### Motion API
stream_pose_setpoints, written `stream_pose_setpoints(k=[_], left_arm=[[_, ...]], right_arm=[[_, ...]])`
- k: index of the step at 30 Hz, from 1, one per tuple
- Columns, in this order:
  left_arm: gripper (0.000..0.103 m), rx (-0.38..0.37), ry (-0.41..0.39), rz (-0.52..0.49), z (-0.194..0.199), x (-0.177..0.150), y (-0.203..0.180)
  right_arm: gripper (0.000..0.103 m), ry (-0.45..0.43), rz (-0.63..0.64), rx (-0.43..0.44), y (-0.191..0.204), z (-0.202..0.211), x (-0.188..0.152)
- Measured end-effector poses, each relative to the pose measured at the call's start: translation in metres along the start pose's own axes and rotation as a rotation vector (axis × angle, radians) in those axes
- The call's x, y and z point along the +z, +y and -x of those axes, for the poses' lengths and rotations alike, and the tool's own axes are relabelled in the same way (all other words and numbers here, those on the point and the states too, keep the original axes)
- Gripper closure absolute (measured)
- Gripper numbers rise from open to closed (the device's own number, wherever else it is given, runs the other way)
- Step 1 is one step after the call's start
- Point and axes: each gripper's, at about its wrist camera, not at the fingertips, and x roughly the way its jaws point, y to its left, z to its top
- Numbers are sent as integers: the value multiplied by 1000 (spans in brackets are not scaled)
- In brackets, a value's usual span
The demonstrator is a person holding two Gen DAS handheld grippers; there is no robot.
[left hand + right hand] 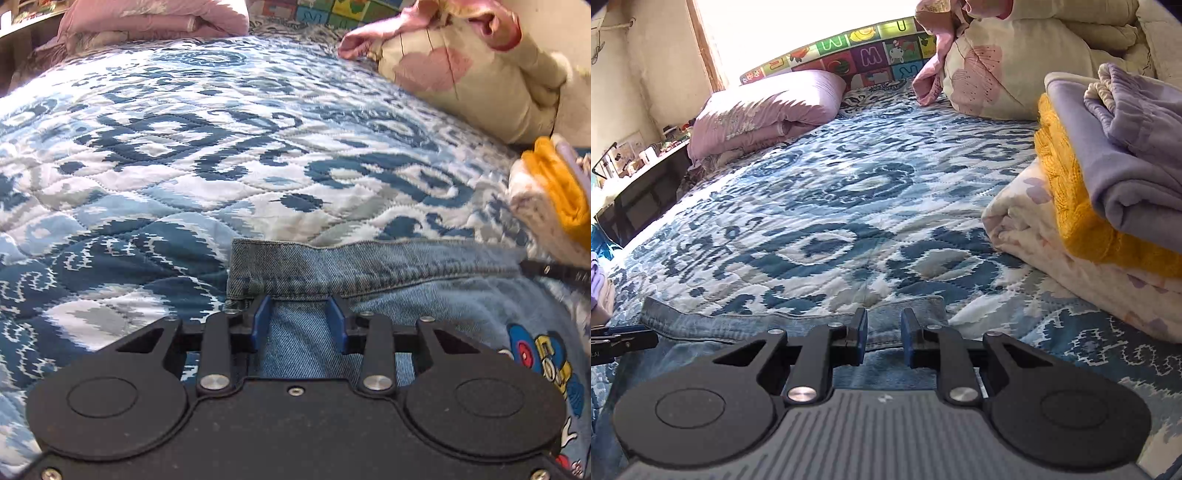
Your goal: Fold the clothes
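Light-blue denim garment (369, 266) flat on blue-white patterned quilt (184, 147). L gripper (300, 317) and R gripper (884, 332) both spread over its hem, nothing pinched. Cartoon patch (543, 354) only in L view; folded yellow-lilac stack (1108, 177) fully visible only in R view.

We see jeans (798, 325) flat on quilt (849, 206), nearest us. Folded stack (1108, 206) to the right. Pillow (764, 114) behind at left, duvet (997, 81) behind at right.

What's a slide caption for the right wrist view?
Right gripper open over denim hem on blue quilt, folded stack beside.
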Motion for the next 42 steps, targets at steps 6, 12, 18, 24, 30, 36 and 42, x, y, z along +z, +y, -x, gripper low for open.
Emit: stream_pose_setpoints(k=[6,12,18,24,30,36,42], left_arm=[[90,-79,-29,270,35,-7,35],[64,-20,-129,206,115,-53,10],[61,8,-151,23,182,-129,-63],[54,75,-93,-191,166,-202,-142],[50,161,-168,-451,177,-274,-167],[43,128,-203,-460,183,-315,-157],[42,49,-222,-365,195,-322,-137]], right_arm=[[92,54,-16,-4,-10,-13,-6],[84,5,-65,14,-7,50,-14],[84,-68,-46,98,9,148,-85],[85,-127,156,157,69,210,-164],[82,-44,393,28,107,219,-240],[62,-43,433,48,109,245,-273],[64,-96,410,40,109,256,-296]])
